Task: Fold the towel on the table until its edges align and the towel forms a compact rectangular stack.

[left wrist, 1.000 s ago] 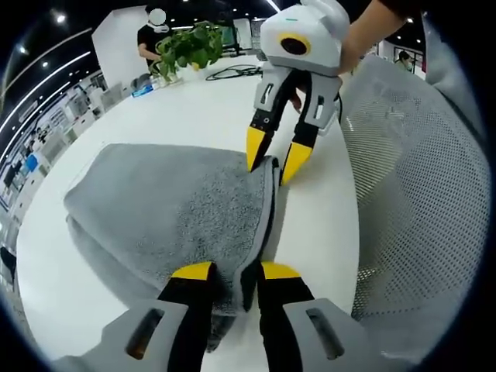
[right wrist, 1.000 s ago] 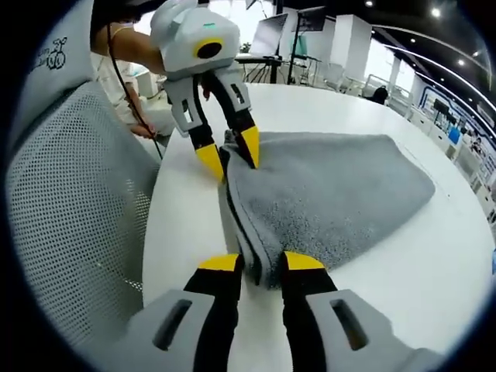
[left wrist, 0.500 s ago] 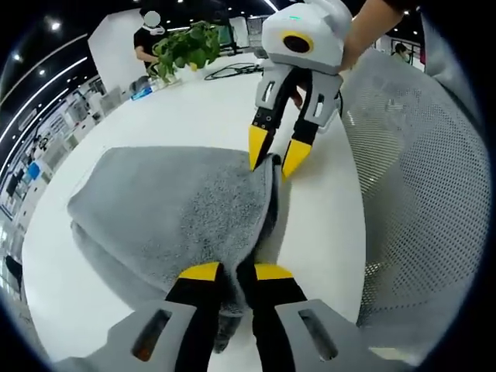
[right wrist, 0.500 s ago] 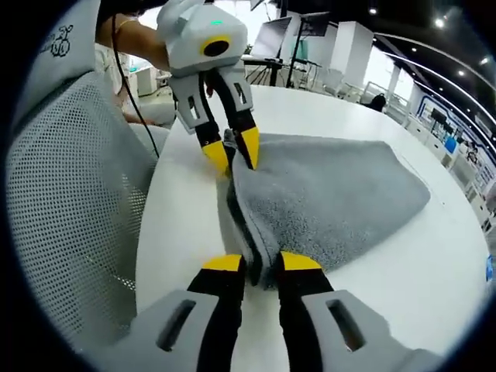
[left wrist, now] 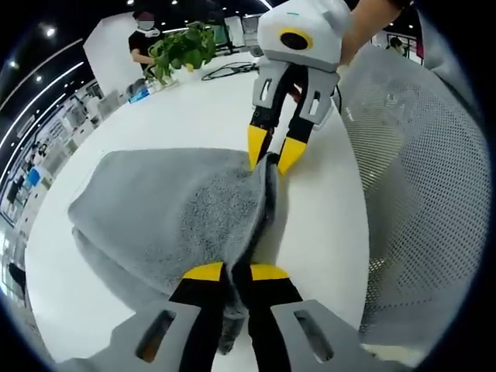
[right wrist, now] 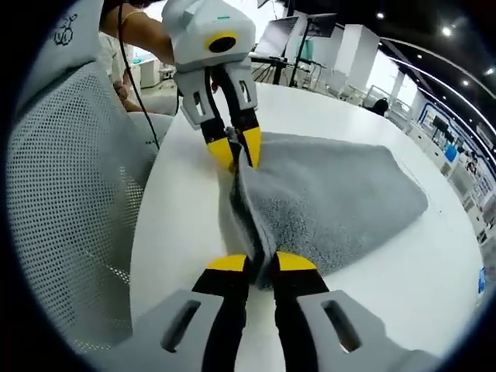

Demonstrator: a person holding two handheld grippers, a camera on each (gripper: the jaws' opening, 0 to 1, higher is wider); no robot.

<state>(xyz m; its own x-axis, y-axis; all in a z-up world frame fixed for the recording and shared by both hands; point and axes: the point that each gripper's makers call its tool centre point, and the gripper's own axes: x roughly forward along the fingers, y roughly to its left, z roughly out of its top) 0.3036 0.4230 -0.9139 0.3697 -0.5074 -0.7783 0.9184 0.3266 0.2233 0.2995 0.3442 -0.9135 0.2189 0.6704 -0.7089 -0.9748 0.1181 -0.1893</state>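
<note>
On the white table (left wrist: 194, 108), your left gripper (left wrist: 235, 273) and right gripper (right wrist: 261, 263) each pinch the near edge of the grey towel (left wrist: 170, 209), jaws narrow, its folded body resting beyond.

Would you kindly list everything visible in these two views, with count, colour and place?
towel: one, grey, folded over on the table, its near edge pinched at both ends.
table: one, white, under the towel.
mesh chair: one, grey, beside the table's edge.
potted plant: one, green, at the table's far side in the left gripper view.
cable: one, dark, on the table near the plant.
monitor: one, dark, beyond the table in the right gripper view.
bystander: one, in dark clothing, behind the plant.
left claw: yellow-tipped, shut on the towel's edge.
right claw: yellow-tipped, shut on the same edge's other end.
person's hand: one, holding the right claw.
</note>
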